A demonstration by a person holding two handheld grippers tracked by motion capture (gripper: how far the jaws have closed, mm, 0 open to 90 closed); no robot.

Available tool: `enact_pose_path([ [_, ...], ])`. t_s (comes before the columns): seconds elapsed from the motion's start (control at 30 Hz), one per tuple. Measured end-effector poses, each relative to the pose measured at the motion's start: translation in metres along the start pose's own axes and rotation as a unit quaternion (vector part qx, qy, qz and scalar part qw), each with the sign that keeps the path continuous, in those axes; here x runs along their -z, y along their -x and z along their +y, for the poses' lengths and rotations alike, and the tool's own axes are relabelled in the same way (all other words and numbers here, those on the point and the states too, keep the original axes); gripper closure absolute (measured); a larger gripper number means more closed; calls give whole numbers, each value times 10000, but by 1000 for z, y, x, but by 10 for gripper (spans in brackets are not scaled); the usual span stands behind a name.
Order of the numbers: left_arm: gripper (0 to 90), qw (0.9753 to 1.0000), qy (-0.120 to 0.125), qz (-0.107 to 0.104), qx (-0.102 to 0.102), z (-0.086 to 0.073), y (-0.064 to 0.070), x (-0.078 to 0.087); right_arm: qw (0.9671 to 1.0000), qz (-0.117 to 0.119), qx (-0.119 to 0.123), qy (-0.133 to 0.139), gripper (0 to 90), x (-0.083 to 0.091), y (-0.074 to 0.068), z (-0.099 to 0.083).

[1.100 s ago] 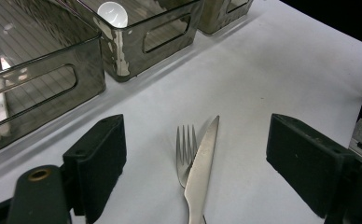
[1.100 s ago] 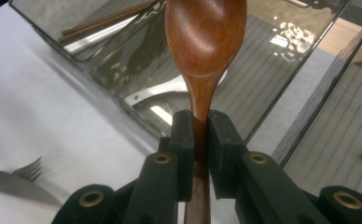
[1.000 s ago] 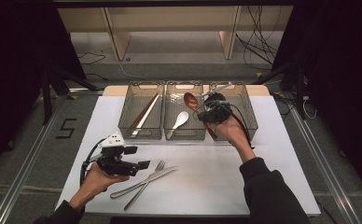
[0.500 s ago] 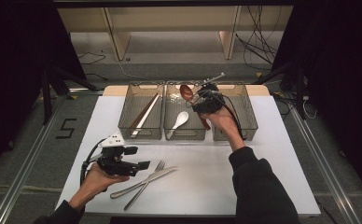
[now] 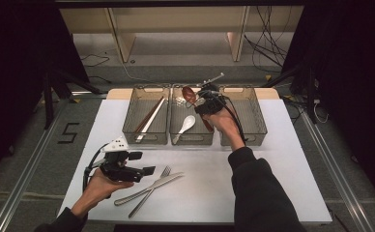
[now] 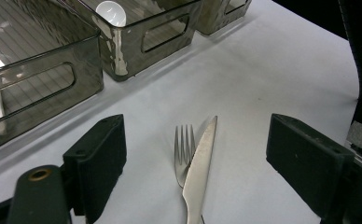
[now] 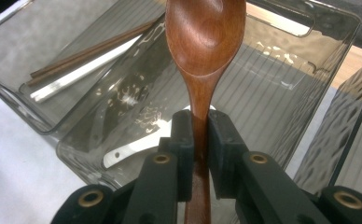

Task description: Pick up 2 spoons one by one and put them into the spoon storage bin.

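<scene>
We hold the dark brown wooden spoon clamped by its handle in the right gripper, bowl forward over the middle smoky clear plastic bin, probably to join the white ceramic spoon. Our left gripper waits on the bench, fingers wide apart around the steel fork and knife.
</scene>
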State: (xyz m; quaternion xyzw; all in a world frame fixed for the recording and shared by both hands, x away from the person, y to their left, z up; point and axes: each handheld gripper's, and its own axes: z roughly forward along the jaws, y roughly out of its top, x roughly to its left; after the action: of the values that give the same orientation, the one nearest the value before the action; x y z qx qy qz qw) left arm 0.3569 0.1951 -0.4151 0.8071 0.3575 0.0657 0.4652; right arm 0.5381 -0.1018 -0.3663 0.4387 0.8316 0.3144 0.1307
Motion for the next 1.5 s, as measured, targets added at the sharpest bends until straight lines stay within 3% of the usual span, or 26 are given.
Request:
enact_pose_path([
  [0.87,193,10000,-53,9,-24,-1,0,-1,9996,-112,-65,-244,805,-27,-1,3],
  [1.17,193,9999,-95,29,-37,-1,0,-2,9998,3,-35,-180,651,-22,-1,3],
  [1.27,193,9999,-134,32,-46,-1,-1,-2,9998,97,-79,-123,581,-15,-1,1],
  [1.5,193,9998,-185,31,-37,-2,-1,-4,9997,216,83,82,466,5,-7,-8],
])
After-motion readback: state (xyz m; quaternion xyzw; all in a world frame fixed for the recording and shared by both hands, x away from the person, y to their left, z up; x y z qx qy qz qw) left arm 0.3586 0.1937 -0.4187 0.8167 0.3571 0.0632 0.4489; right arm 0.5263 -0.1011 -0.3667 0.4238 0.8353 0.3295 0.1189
